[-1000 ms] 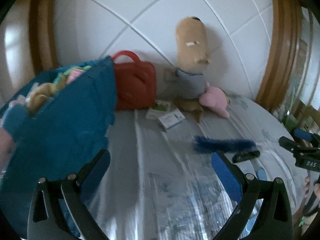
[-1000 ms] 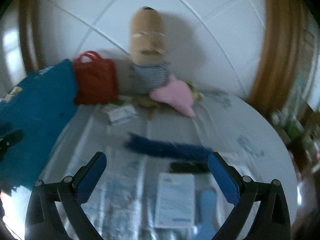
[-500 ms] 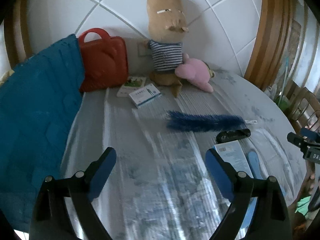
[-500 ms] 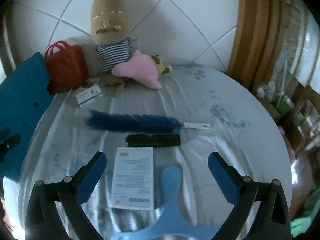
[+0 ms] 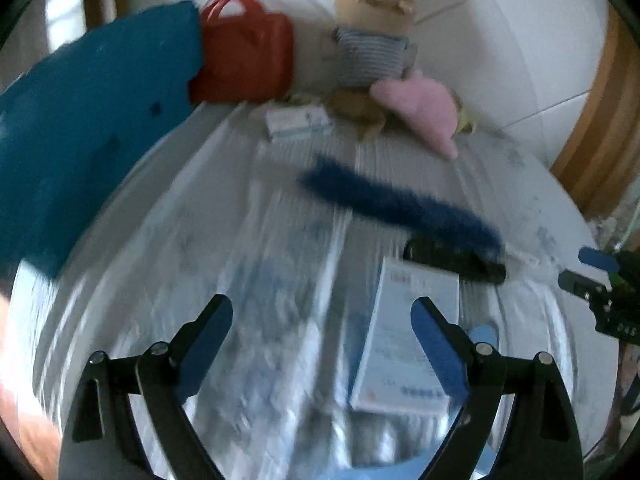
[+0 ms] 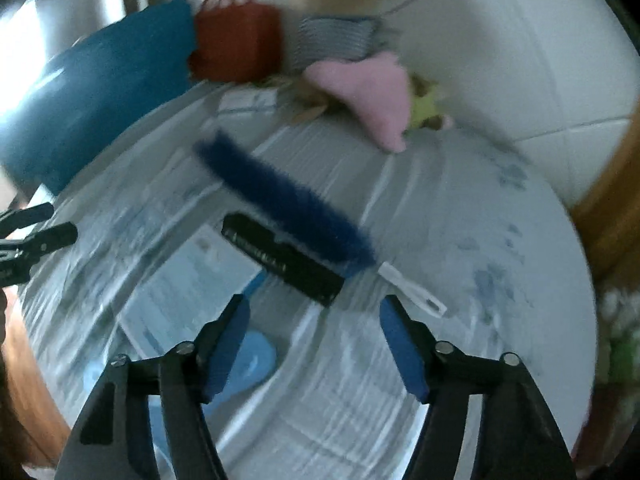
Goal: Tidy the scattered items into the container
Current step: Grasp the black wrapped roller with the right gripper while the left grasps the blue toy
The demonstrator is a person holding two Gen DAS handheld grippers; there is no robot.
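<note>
Overhead, both the left tongs and right tongs hang released above the counter, gripping nothing. Scattered below lie a fuzzy blue duster, a black comb touching its near side, a white leaflet and a light-blue plastic piece. At the far left stands the teal fabric container, beside a red bag.

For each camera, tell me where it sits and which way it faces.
Left wrist: behind the open left gripper, looking across the table at a white booklet; the right gripper shows at the edge.
Right wrist: behind the open right gripper, facing a black comb and blue duster.
Shared: comb, duster, booklet, red bag, blue bag, pink plush.
</note>
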